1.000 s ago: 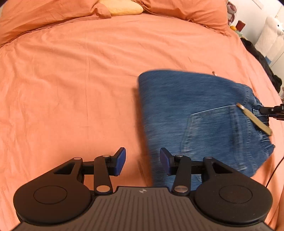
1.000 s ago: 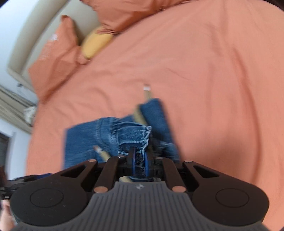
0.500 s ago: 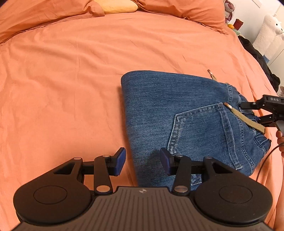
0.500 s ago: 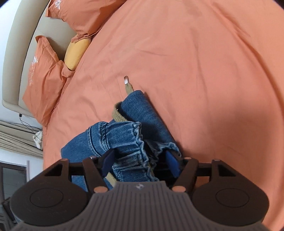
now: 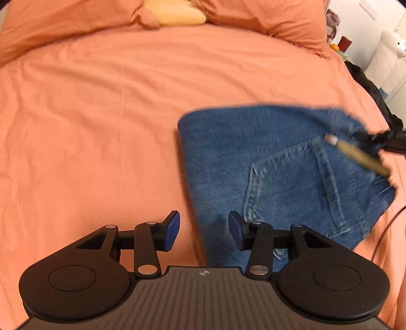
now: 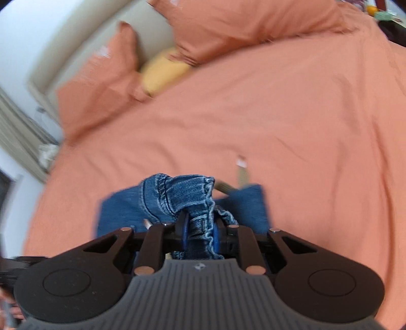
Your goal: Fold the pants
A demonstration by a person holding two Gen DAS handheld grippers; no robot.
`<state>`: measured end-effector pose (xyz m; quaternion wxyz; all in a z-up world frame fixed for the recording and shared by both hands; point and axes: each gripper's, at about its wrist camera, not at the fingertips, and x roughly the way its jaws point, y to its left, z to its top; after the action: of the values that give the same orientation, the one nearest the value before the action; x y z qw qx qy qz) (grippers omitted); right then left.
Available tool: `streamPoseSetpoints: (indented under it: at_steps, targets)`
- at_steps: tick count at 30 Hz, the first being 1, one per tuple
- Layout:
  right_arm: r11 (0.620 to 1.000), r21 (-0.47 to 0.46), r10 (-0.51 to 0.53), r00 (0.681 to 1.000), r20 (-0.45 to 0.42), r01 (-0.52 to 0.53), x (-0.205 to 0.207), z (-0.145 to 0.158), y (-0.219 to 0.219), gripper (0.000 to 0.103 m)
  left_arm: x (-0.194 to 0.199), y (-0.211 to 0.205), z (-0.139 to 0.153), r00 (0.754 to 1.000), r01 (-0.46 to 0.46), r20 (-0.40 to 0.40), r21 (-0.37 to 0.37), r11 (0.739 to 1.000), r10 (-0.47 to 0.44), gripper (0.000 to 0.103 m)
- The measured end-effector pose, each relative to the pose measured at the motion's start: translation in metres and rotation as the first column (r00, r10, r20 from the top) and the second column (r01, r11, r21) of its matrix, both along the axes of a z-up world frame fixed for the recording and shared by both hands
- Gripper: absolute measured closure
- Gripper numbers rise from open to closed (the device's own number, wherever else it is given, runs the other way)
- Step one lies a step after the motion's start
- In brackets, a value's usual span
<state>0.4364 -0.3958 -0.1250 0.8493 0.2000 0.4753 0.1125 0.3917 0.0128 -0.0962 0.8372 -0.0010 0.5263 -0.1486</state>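
Folded blue jeans (image 5: 266, 162) lie on the orange bedsheet (image 5: 101, 114), back pocket up, with a tan belt end (image 5: 355, 154) on the waistband at the right. My left gripper (image 5: 203, 228) is open and empty, just above the near left edge of the jeans. My right gripper (image 6: 200, 233) is shut on the gathered waistband of the jeans (image 6: 182, 195) and lifts it slightly; it also shows at the right edge of the left wrist view (image 5: 378, 138). The tan belt's other end (image 6: 241, 170) lies on the sheet beyond.
Orange pillows (image 5: 266, 17) and a yellow pillow (image 5: 175, 15) lie at the head of the bed. Dark clothing (image 5: 375, 96) hangs at the right bed edge, with a white plush (image 5: 388, 55) beyond it. A beige headboard (image 6: 76, 43) shows in the right wrist view.
My right gripper was shut, opened around the waistband half a second ago, and has shut on it again. The jeans have shifted right in the left wrist view, now blurred by motion.
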Motion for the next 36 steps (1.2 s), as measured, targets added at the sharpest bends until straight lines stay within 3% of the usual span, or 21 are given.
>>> streamPoseSetpoints:
  at_steps: [3,5,9,12,15,17,19,22,23,25,27,30,31,36]
  targets:
    - [0.997,-0.074,-0.045,0.993,-0.106,0.037,0.007,-0.037,-0.002,0.088,0.009,0.001,0.006,0.998,-0.012,0.057,0.000,1.000,0.012,0.051]
    - [0.994,-0.077,-0.085,0.988,-0.130,0.075,0.009,-0.048,-0.006,0.081,0.018,0.002,0.009,0.996,-0.033,0.083,-0.021,0.999,0.034,0.051]
    - [0.986,-0.155,-0.071,0.994,-0.083,0.057,0.003,-0.025,0.003,0.065,0.034,0.000,0.012,0.991,-0.029,0.130,-0.063,0.998,0.037,0.053]
    - [0.972,-0.233,-0.024,1.000,0.017,0.027,-0.007,0.010,0.016,0.066,0.045,-0.009,0.011,0.986,-0.024,0.166,-0.052,0.998,0.032,0.055]
    - [0.976,-0.218,0.037,0.996,0.080,-0.018,-0.014,0.028,0.031,0.070,0.057,-0.017,-0.001,0.985,-0.024,0.169,-0.050,0.998,0.032,0.062]
    - [0.962,-0.272,0.057,0.995,0.088,-0.031,-0.006,0.021,0.045,0.084,0.064,-0.020,-0.013,0.986,-0.036,0.162,-0.048,0.998,0.043,0.064]
    - [0.946,-0.323,0.031,0.998,0.050,-0.013,0.004,0.001,0.047,0.084,0.070,-0.020,-0.028,0.989,-0.050,0.141,-0.036,0.998,0.054,0.067]
    - [0.958,-0.287,-0.024,0.999,-0.037,0.012,0.012,-0.032,0.029,0.085,0.080,-0.017,-0.058,0.994,-0.078,0.070,-0.010,0.997,0.079,0.067]
    - [0.959,-0.282,-0.028,0.999,-0.038,0.016,0.010,-0.037,0.025,0.086,0.084,-0.018,-0.070,0.996,-0.081,0.032,0.021,0.997,0.080,0.061]
    - [0.959,-0.283,-0.026,0.999,-0.032,0.016,0.009,-0.041,0.023,0.086,0.084,-0.015,-0.078,0.995,-0.095,0.034,0.006,0.995,0.094,0.059]
    - [0.954,-0.298,-0.031,0.999,-0.040,0.018,0.010,-0.038,0.025,0.085,0.083,-0.012,-0.071,0.991,-0.131,0.009,-0.009,0.991,0.131,0.061]
    - [0.937,-0.349,-0.016,1.000,-0.021,0.008,0.002,-0.021,0.035,0.083,0.069,-0.010,-0.051,0.993,-0.111,0.038,0.027,0.993,0.110,0.070]
    - [0.934,-0.356,-0.005,1.000,-0.002,0.004,-0.004,-0.012,0.038,0.079,0.060,-0.009,-0.044,0.994,-0.095,0.056,0.030,0.995,0.093,0.070]
    - [0.927,-0.372,0.057,0.997,0.049,-0.035,-0.057,0.018,0.044,0.078,0.004,-0.008,-0.008,0.994,-0.006,0.108,-0.005,1.000,0.006,0.070]
